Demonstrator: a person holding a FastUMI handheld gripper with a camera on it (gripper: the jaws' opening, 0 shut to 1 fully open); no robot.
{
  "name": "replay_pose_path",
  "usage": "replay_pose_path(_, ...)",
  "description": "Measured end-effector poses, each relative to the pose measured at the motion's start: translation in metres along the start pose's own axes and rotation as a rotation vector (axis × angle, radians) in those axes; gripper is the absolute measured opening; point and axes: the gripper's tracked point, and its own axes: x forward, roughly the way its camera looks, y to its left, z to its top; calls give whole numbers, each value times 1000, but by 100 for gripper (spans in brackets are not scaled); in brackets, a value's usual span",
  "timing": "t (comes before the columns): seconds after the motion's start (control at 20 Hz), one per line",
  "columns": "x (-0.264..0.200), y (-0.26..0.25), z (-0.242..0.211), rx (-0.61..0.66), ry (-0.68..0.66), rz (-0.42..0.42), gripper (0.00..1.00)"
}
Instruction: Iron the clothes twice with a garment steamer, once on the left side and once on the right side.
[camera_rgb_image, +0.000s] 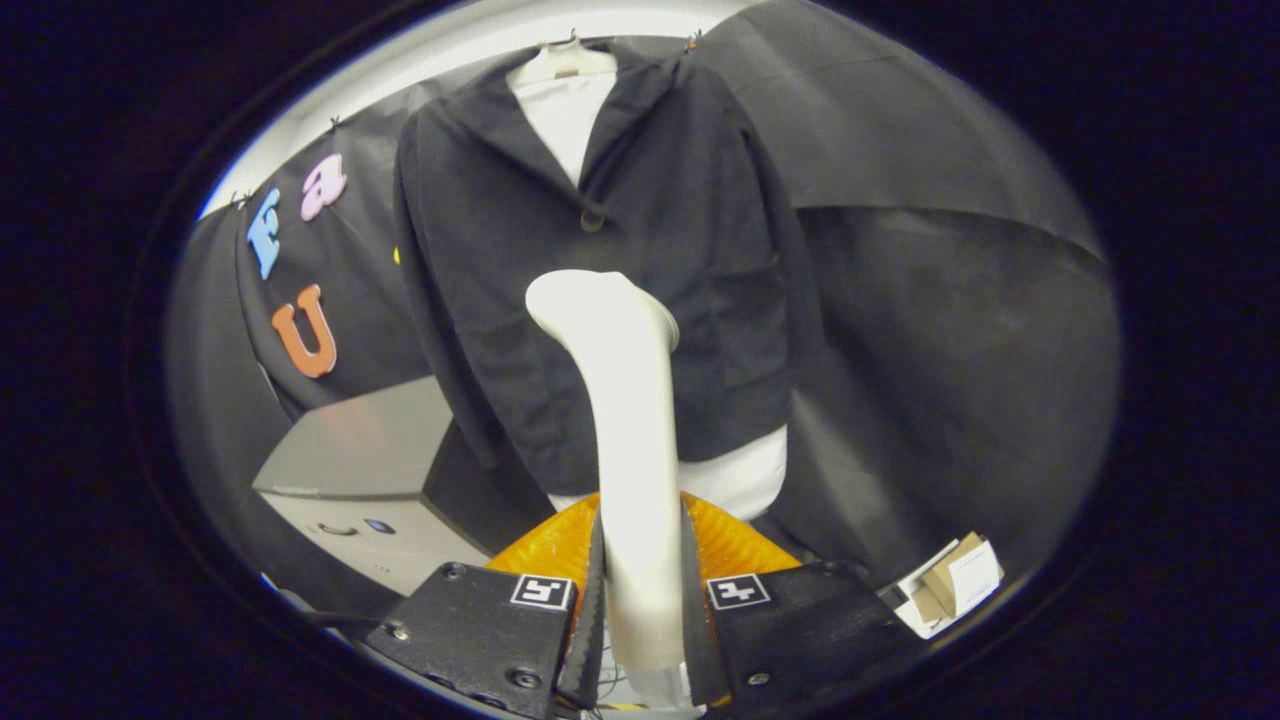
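Note:
A dark jacket (640, 260) hangs over a white mannequin torso (563, 110) straight ahead, its front buttoned. My gripper (640, 620) is shut on the handle of a white garment steamer (630, 420), both fingers (590, 600) pressing its sides. The steamer rises upright from between the fingers. Its head (600, 305) stands before the jacket's lower middle, just under the button. Whether the head touches the cloth I cannot tell. White fabric of the torso (740, 475) shows below the jacket's hem.
A grey box-like unit (360, 470) stands to the left of the mannequin, low down. Some cardboard and papers (950, 585) lie to the right of the fingers. An orange part (545, 545) of the gripper sits behind the fingers.

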Motion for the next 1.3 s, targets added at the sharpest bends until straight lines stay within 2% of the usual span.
replay_pose_path(0.4, -38, -25, 136, 57, -208, 43, 36)
replay_pose_path(0.75, -17, -40, 223, 116, -291, 65, 36)
replay_pose_path(1.0, 2, -36, 247, 85, -304, 70, 36)
replay_pose_path(1.3, 31, -36, 228, 31, -270, 30, 36)
